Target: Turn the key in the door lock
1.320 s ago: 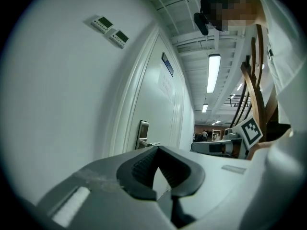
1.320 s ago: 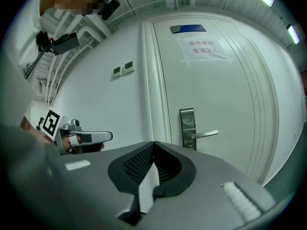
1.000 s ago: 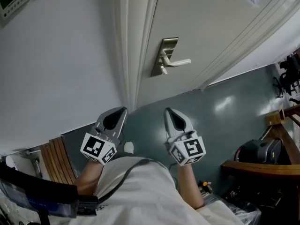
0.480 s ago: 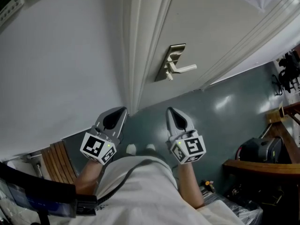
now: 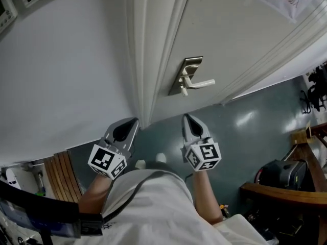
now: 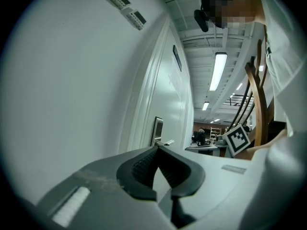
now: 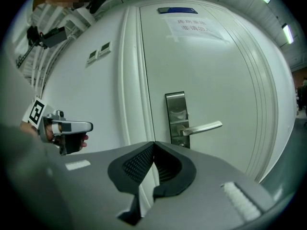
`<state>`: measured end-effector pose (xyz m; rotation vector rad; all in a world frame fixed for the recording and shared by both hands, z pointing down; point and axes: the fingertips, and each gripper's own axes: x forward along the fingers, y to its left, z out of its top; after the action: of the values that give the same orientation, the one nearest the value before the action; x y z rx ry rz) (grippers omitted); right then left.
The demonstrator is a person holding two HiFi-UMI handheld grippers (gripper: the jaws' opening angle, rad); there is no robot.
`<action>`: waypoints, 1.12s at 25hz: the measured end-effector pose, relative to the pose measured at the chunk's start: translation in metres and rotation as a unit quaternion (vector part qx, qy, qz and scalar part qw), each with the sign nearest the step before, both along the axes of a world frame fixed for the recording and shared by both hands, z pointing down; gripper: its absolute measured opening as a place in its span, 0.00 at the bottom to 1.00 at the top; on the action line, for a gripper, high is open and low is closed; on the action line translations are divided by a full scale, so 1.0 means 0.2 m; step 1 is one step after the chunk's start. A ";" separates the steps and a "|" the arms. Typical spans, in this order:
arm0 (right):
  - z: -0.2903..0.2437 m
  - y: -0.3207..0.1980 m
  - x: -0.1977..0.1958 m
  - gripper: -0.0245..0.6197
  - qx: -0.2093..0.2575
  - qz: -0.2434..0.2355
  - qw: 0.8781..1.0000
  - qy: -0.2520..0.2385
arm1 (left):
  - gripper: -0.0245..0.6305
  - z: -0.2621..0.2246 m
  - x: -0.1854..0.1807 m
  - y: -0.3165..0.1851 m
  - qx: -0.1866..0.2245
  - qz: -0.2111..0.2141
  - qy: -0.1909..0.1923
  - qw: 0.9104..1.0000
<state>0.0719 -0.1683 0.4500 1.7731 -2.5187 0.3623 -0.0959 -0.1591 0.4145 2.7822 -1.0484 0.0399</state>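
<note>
**At the door's left edge: lock not yet reached**

The lock plate (image 5: 185, 74) sits on the door (image 5: 240, 29), with the handle (image 5: 202, 83) jutting just above the keyhole. The key is too small to make out. The right gripper (image 5: 187, 118) and left gripper (image 5: 134, 121) hover well short, fingers (image 7: 136, 166) together and empty. Left shut, they would likely butt the key or knock the handle. Only the right gripper view shows the plate face-on.

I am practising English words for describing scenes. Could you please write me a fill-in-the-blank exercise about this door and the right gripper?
1. The door is painted ___.
2. Its lever handle lies ___, not vertical.
3. A paper notice hangs ___ the metal lock plate.
4. The right gripper holds nothing; its jaws are ___.
Missing words: white; horizontal; above; shut.
</note>
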 end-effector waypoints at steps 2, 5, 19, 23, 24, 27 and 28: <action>0.03 -0.05 0.04 0.05 -0.003 -0.002 1.000 0.003 | 0.05 -0.01 0.04 -0.02 0.002 -0.001 -0.002 1.000; 0.07 -0.12 0.10 0.05 -0.010 -0.006 1.000 0.005 | 0.05 -0.02 0.09 -0.04 0.005 -0.012 0.000 1.000; 0.34 -0.43 0.27 0.08 -0.065 -0.015 0.993 -0.095 | 0.05 -0.02 0.18 -0.04 -0.001 -0.054 -0.006 0.999; 0.42 -0.48 0.26 0.14 -0.094 -0.031 0.983 -0.153 | 0.05 0.00 0.18 -0.03 -0.005 -0.065 -0.013 0.998; 0.44 -0.49 0.26 0.16 -0.101 -0.035 0.980 -0.169 | 0.05 0.01 0.18 -0.03 -0.006 -0.067 -0.015 0.998; 0.46 -0.53 0.25 0.22 -0.109 -0.046 0.967 -0.227 | 0.05 0.04 0.19 -0.04 -0.011 -0.070 -0.023 0.997; 0.46 -0.54 0.25 0.24 -0.108 -0.050 0.961 -0.249 | 0.05 0.04 0.20 -0.04 -0.012 -0.071 -0.024 0.997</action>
<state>0.1225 -0.2768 0.5411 1.6217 -2.7204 1.1591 -0.0557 -0.1676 0.4230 2.6913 -1.2458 0.1022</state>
